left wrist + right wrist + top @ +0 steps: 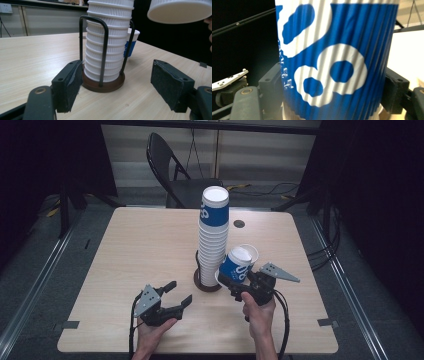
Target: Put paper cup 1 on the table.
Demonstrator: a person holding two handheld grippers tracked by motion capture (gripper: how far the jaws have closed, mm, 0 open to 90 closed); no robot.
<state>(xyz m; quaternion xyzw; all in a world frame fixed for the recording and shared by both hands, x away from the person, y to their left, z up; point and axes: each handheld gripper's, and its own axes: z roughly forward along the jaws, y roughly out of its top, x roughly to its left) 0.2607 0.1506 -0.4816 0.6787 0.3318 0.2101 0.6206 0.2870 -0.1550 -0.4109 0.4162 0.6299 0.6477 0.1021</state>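
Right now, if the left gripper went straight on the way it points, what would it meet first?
Most likely the brown base of the holder carrying the cup stack: it sits centred between the open left gripper's jaws, a short stretch of bare table ahead.

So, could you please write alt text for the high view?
A tall stack of cups stands in a wire holder on a wooden table. The right gripper holds one blue cup tilted beside it; the left gripper rests open nearby.

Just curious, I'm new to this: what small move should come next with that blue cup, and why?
Probably set it down clear of the stack: the right gripper grips the blue cup tilted in the air, while the left gripper waits open by the holder's base.
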